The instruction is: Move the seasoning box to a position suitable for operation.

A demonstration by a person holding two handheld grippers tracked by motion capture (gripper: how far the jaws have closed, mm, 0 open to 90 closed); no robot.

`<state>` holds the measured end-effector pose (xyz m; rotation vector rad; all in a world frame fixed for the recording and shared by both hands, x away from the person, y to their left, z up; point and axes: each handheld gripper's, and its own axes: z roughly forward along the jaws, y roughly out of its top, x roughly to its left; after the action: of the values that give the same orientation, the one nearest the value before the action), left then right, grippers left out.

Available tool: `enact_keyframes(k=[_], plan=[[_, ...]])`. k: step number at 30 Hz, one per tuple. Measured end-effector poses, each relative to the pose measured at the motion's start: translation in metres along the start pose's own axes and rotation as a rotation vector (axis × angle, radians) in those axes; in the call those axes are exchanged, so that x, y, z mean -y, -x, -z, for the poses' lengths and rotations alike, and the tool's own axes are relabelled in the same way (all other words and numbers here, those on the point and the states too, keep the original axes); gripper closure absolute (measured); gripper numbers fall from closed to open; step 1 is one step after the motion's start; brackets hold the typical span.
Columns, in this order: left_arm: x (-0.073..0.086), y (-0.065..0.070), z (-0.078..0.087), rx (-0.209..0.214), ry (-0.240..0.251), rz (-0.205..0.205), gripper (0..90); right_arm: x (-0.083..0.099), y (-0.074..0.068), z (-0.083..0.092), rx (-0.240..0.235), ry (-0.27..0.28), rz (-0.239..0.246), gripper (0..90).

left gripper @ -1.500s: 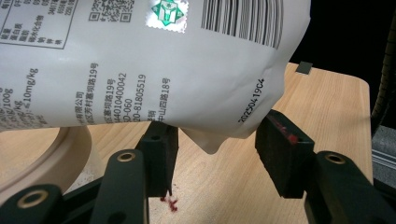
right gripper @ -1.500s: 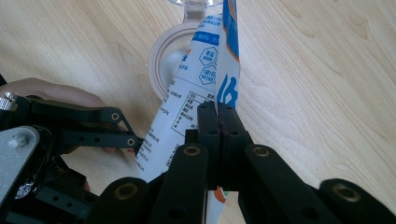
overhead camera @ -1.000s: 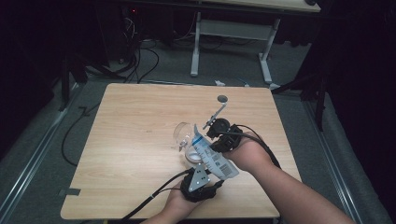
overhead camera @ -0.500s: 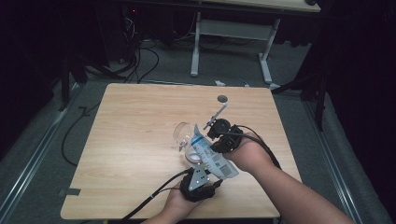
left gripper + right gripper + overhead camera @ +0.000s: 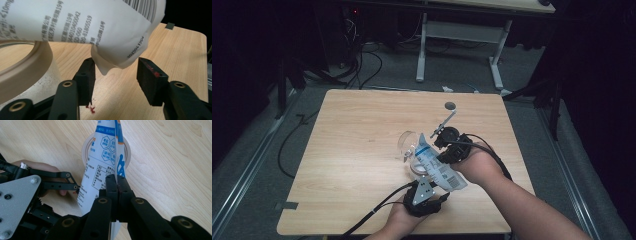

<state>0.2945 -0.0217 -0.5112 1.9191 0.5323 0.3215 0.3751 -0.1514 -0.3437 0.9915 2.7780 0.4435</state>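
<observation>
High view: the right gripper, jaws closed on a white pouch, holds it slanted over a tape roll on the table, the left gripper just below its lower end. Left gripper view: the pouch's bottom corner hangs between the half-open, empty jaws, which have just been opening (centre the corner before squeezing). Right gripper view: the pouch is pinched along its edge, which should stay firmly clamped.

High view overhead, gripper views close, sharing pouch

The white pouch is running off the left gripper view's top edge, hiding part of the tape roll.
</observation>
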Motion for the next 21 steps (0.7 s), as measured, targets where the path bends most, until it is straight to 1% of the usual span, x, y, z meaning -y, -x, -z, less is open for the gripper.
enact_keyframes(k=[5,10,14,15,21], plan=[[0.001,0.001,0.004,0.003,0.010,-0.008,45.2,0.000,0.000,0.002,-0.001,0.007,-0.002,90.0],[0.005,0.000,0.012,0.010,0.019,-0.028,42.4,-0.001,0.000,0.004,0.004,0.013,0.006,90.0],[0.008,-0.005,0.022,0.007,0.022,-0.033,41.5,-0.001,0.000,0.006,0.015,0.005,-0.001,90.0],[0.009,-0.006,0.025,0.007,0.025,-0.032,41.2,-0.001,0.001,0.006,0.014,0.007,0.005,90.0],[0.018,-0.016,0.044,-0.011,0.024,-0.026,40.6,0.000,0.001,0.006,0.015,-0.001,0.004,90.0]])
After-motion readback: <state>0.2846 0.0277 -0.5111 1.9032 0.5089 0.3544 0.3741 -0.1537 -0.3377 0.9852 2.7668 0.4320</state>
